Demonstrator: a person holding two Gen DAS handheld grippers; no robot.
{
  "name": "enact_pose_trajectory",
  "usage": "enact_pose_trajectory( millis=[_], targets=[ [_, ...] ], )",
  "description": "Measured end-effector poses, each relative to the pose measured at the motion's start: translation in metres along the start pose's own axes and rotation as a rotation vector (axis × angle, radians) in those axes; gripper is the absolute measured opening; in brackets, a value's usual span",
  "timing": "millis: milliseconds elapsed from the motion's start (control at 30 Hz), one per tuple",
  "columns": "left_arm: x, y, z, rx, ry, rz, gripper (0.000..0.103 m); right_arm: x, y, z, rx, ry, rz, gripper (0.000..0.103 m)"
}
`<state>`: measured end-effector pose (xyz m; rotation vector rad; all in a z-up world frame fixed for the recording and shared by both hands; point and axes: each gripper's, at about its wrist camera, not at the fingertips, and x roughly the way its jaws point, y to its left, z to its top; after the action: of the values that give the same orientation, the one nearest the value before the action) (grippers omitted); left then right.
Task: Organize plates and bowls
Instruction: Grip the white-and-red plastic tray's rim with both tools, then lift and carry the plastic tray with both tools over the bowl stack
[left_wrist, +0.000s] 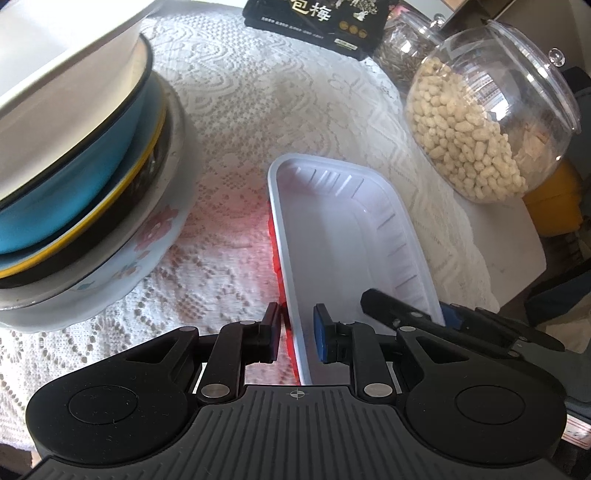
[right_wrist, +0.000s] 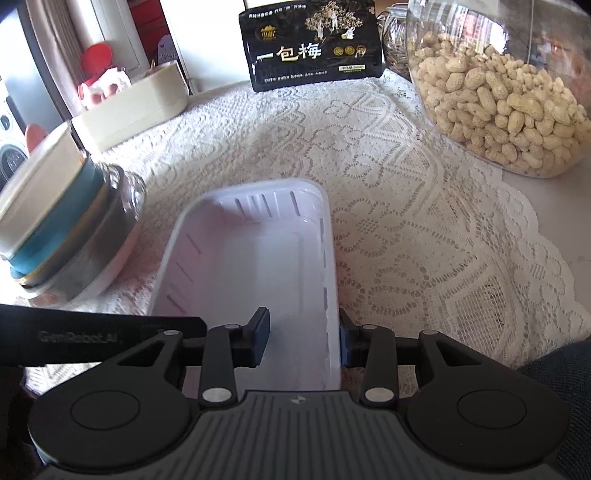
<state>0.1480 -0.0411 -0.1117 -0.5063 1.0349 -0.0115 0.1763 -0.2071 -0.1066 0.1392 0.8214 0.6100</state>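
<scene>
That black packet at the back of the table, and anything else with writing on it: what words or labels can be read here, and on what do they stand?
"一包梅": large white characters on the black packet.
"GenRobot.AI": faint grey letters on the left gripper, seen in the right wrist view.
Small print lines and gold seals on the packet: too small to read.
Nothing else here shows writing.

The right claw (right_wrist: 303, 338) straddles the white tray's (right_wrist: 251, 258) right wall.
</scene>
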Motion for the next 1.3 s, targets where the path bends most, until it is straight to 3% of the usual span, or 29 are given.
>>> enact_pose_trajectory(
  millis=[133,300,467,567,733,900,1067,1300],
  targets=[
    [-0.021,-0.014,0.004,0.023,-0.035,-0.038,0.021,-0.03,0.004,0.017,-0.018,-0.075,-0.006,0.038],
    [-0.079,-0.029,0.023,0.08,-0.165,-0.049,0.022,-0.077,0.018,0.052,-0.056,-0.179,0.041,0.038],
    [-0.147,-0.015,0.044,0.076,-0.299,-0.017,0.022,-0.104,0.057,0.087,-0.105,-0.243,0.147,0.038],
    [-0.179,0.006,0.053,0.045,-0.34,0.014,0.022,-0.105,0.087,0.102,-0.128,-0.246,0.217,0.038],
    [-0.199,0.048,0.06,-0.018,-0.336,0.069,0.021,-0.086,0.136,0.111,-0.194,-0.234,0.284,0.038],
    [-0.183,0.085,0.062,-0.095,-0.291,0.09,0.022,-0.05,0.167,0.111,-0.227,-0.172,0.293,0.039],
    [-0.158,0.119,0.065,-0.157,-0.206,0.06,0.022,-0.018,0.171,0.11,-0.226,-0.105,0.281,0.039],
    [-0.146,0.123,0.078,-0.16,-0.201,0.032,0.022,0.003,0.166,0.115,-0.206,-0.068,0.266,0.04]
  ],
)
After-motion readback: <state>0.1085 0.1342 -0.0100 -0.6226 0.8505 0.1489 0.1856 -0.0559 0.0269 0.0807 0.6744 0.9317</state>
